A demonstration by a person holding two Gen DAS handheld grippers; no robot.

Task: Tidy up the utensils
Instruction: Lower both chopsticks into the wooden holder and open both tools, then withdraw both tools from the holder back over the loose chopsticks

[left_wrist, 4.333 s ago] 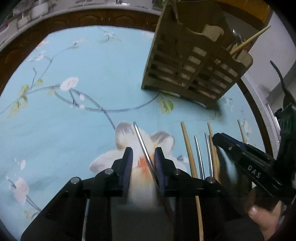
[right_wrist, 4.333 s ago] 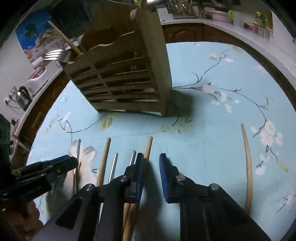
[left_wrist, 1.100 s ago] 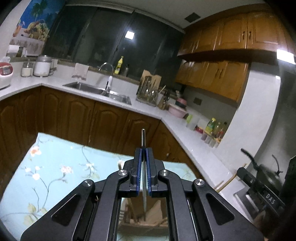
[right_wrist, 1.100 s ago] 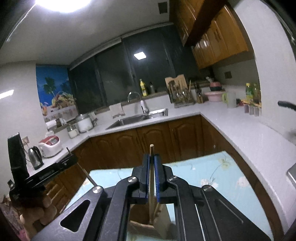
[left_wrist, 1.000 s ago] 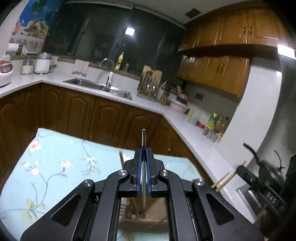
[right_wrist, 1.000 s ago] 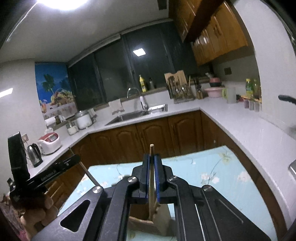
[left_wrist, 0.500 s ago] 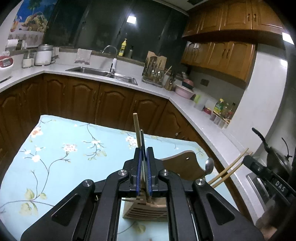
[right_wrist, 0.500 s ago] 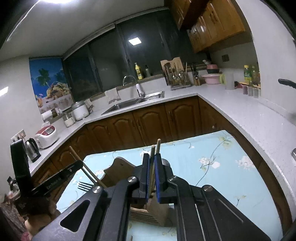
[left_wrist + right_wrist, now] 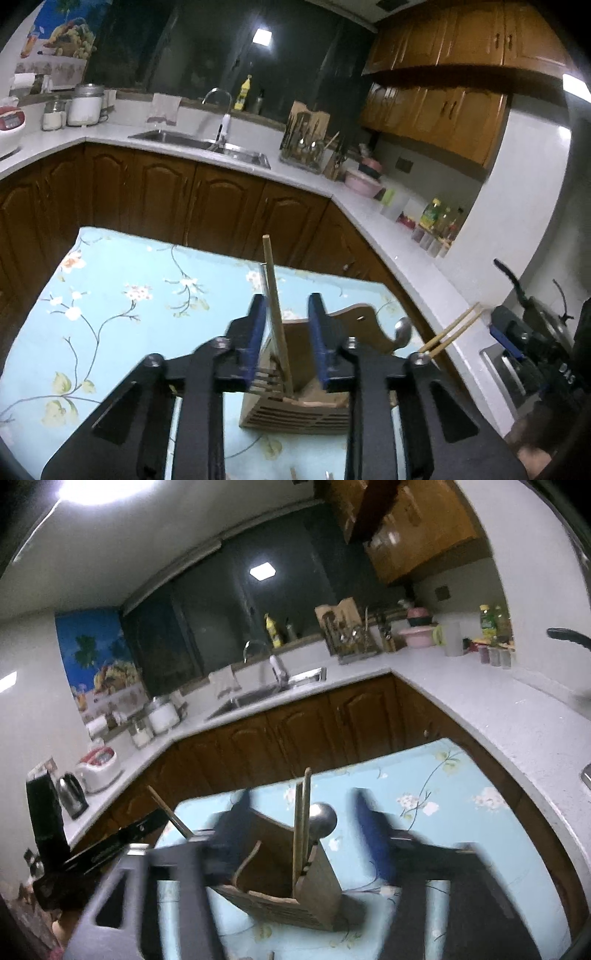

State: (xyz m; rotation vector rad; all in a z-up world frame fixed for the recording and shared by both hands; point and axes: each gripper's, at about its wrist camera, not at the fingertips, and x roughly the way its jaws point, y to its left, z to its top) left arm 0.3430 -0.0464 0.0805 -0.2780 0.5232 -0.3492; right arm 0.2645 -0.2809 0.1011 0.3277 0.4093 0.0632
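A wooden utensil caddy (image 9: 295, 413) stands on the blue floral tablecloth (image 9: 110, 314); it also shows in the right wrist view (image 9: 288, 897). My left gripper (image 9: 283, 343) is open above it, with a wooden chopstick (image 9: 275, 306) and a thin metal one standing in the caddy between its fingers. My right gripper (image 9: 306, 845) is open and blurred, above the caddy. Two chopsticks (image 9: 301, 823) and a metal spoon (image 9: 323, 823) stand in the caddy. Two more wooden chopsticks (image 9: 450, 332) stick out of its right side.
Kitchen counters with brown cabinets (image 9: 166, 195) wrap around behind the table. A sink (image 9: 207, 142), a knife block (image 9: 306, 133) and bottles sit on the counter. The other gripper shows at the right edge (image 9: 535, 350) and at the left (image 9: 92, 853).
Both grippers have opened and let go of their chopsticks, which now stand in the caddy. The right wrist view is blurred from motion.
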